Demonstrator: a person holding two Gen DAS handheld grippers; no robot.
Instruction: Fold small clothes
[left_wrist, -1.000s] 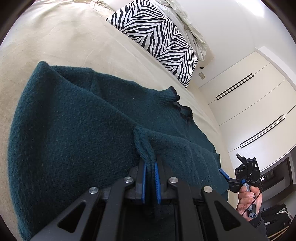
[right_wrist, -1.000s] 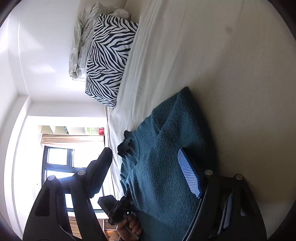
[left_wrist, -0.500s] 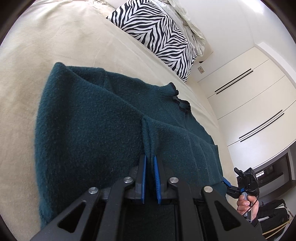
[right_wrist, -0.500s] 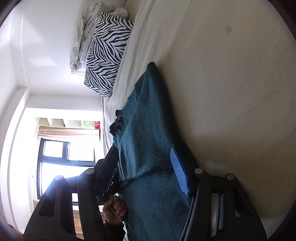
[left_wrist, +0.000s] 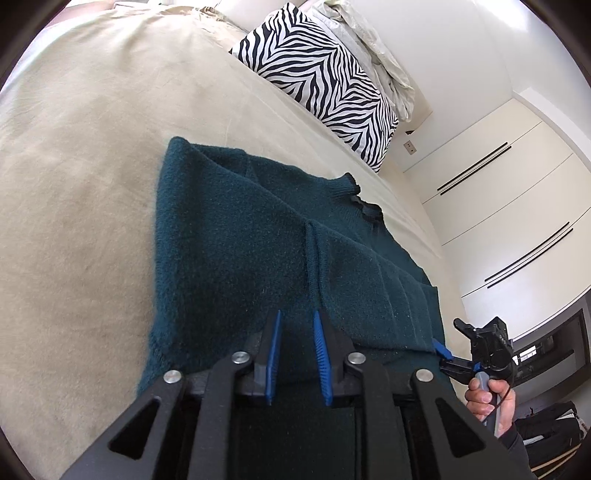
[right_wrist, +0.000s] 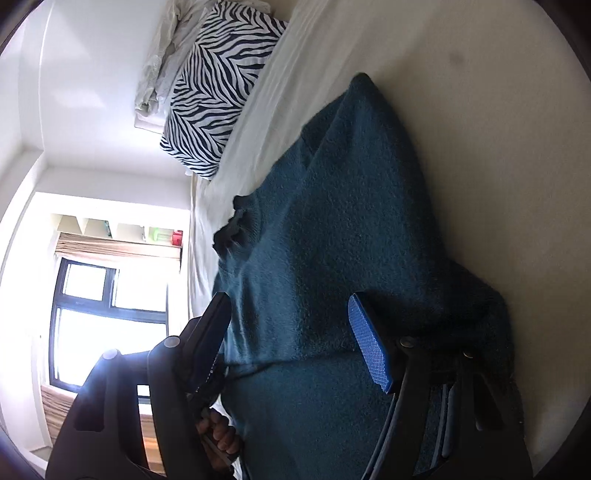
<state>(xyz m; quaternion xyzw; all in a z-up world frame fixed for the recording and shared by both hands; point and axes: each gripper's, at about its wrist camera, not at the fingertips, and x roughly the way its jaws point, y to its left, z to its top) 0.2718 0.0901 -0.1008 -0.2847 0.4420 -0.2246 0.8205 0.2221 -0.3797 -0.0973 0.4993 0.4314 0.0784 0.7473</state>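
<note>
Teal knit sweater (left_wrist: 258, 251) is lying on the beige bed (left_wrist: 81, 155), filling the centre and lower half of the left wrist frame, collar toward the zebra pillow (left_wrist: 325, 77) at upper right.

Left gripper (left_wrist: 297, 347) at bottom centre: jaws are opening. A second ago the blue pads were pinching a raised ridge of knit; now a gap is showing between them, the ridge standing just ahead of the tips, apparently no longer clamped.

Right gripper (right_wrist: 291, 332) in the right wrist view: jaws standing moderately wide over the sweater (right_wrist: 332, 240), a little narrower than a second ago, pads not pressing cloth. Whether the lower pad is brushing the knit is hard to judge from here.

The sweater is sitting farther up both frames than before, with a doubled layer near the lower edge.

Reading: a fold appears just laid and is being released; the next fold is probably still to be done
</note>
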